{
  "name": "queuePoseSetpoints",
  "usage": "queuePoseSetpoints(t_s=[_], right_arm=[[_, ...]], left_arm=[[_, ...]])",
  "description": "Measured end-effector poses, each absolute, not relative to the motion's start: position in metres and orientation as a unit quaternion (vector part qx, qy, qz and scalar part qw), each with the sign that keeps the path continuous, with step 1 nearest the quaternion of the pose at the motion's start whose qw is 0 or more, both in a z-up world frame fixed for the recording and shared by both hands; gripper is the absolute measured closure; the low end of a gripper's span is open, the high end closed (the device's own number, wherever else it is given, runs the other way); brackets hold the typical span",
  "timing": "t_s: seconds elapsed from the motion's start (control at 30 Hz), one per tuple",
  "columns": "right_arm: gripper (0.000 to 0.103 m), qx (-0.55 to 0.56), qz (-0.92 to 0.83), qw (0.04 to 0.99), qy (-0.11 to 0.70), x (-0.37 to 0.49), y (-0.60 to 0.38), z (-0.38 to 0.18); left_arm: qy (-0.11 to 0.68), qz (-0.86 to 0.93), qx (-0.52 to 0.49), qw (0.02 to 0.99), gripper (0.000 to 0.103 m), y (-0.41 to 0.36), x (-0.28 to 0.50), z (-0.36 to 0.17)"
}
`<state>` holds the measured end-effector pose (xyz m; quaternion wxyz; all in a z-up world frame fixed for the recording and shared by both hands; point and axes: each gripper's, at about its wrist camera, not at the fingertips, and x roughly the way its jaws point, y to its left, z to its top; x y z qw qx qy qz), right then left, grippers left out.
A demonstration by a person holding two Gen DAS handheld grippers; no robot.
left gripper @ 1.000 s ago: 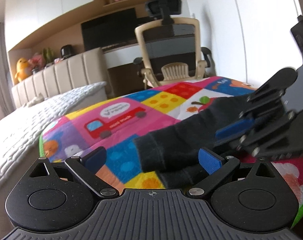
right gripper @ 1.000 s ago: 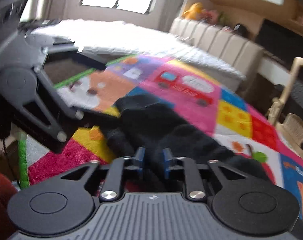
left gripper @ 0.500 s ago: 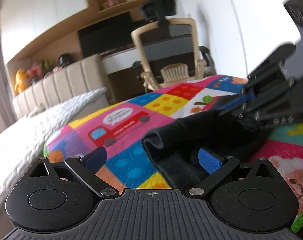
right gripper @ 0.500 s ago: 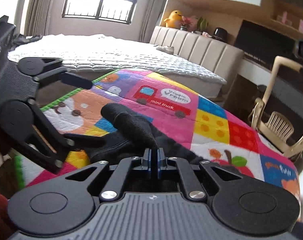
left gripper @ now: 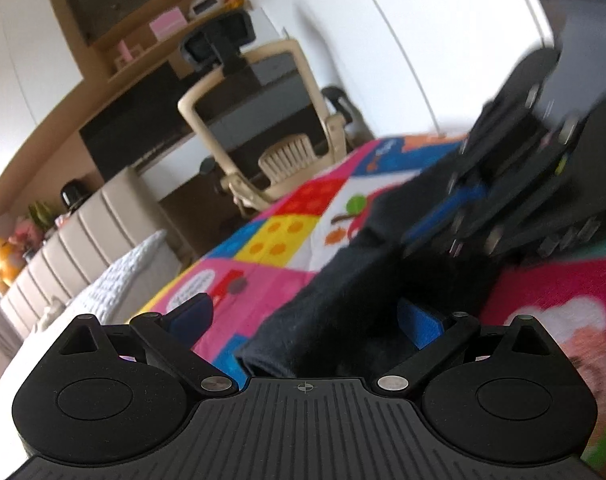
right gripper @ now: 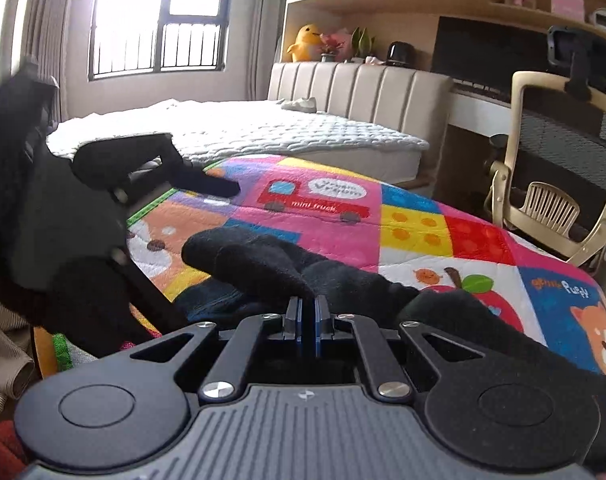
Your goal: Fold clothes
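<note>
A black garment [left gripper: 343,280] lies on the colourful play mat [left gripper: 263,272]. My left gripper [left gripper: 305,318] is open, its blue pads wide apart, with the garment's near edge lying between them. My right gripper [right gripper: 306,312] is shut on a fold of the black garment [right gripper: 263,264] and lifts it off the mat [right gripper: 323,216]. The right gripper also shows blurred at the right of the left wrist view [left gripper: 455,220]. The left gripper shows at the left of the right wrist view [right gripper: 171,216].
A bed with a white quilt [right gripper: 243,132] and padded headboard stands behind the mat. A beige office chair [right gripper: 551,184] and desk are at the far right. Beige clothing [right gripper: 3,360] lies at the lower left.
My right gripper closed on the garment and has raised the fold higher. The left gripper stayed open and has tilted, moving closer over the garment's edge.
</note>
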<state>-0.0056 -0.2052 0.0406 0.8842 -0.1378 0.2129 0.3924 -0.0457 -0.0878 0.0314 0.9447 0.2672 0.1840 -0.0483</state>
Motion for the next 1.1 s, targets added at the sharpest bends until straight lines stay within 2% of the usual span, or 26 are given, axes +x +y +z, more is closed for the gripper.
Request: queuePoseSetpoints(t_s=[0.1, 0.13, 0.17, 0.2, 0.23, 0.33, 0.53, 0.63, 0.8, 0.87, 0.9, 0.93, 1.1], right_arm=[[0.097, -0.117, 0.387, 0.888, 0.218, -0.003, -0.215, 0.042], [0.096, -0.107, 0.385, 0.889, 0.223, -0.001, -0.22, 0.041], [0.096, -0.091, 0.383, 0.89, 0.231, 0.001, -0.226, 0.041], [0.095, -0.071, 0.378, 0.892, 0.238, 0.003, -0.237, 0.041], [0.089, -0.051, 0.366, 0.897, 0.244, 0.006, -0.251, 0.042], [0.074, 0.011, 0.291, 0.922, 0.255, 0.016, -0.308, 0.044], [0.068, 0.159, 0.087, 0.94, 0.288, 0.041, -0.428, 0.042], [0.058, 0.171, 0.051, 0.936, 0.302, 0.054, -0.443, 0.033], [0.057, 0.183, 0.041, 0.922, 0.339, 0.076, -0.444, 0.007], [0.065, 0.176, 0.052, 0.922, 0.34, 0.082, -0.442, 0.005], [0.085, 0.167, 0.056, 0.924, 0.338, 0.084, -0.439, 0.005], [0.096, 0.157, 0.062, 0.927, 0.336, 0.085, -0.437, 0.007], [0.096, 0.101, 0.108, 0.947, 0.286, 0.076, -0.419, 0.049]], left_arm=[[0.185, -0.041, 0.261, 0.947, 0.003, -0.086, -0.039, 0.029], [0.186, -0.039, 0.258, 0.947, 0.017, -0.086, -0.037, 0.028], [0.186, -0.036, 0.256, 0.948, 0.05, -0.085, -0.035, 0.027], [0.187, -0.034, 0.254, 0.948, 0.062, -0.085, -0.032, 0.026], [0.187, -0.031, 0.252, 0.949, 0.067, -0.085, -0.03, 0.025], [0.189, -0.024, 0.245, 0.951, 0.07, -0.083, -0.023, 0.023], [0.198, -0.033, 0.178, 0.963, 0.075, -0.068, -0.022, 0.034], [0.201, -0.036, 0.171, 0.964, 0.076, -0.069, -0.018, 0.035], [0.198, -0.042, 0.177, 0.963, 0.076, -0.073, -0.019, 0.038], [0.2, -0.046, 0.181, 0.962, 0.076, -0.074, -0.02, 0.037], [0.201, -0.048, 0.181, 0.961, 0.076, -0.074, -0.02, 0.037], [0.203, -0.05, 0.179, 0.961, 0.076, -0.074, -0.019, 0.037], [0.225, -0.064, 0.062, 0.97, 0.077, -0.044, -0.007, 0.051]])
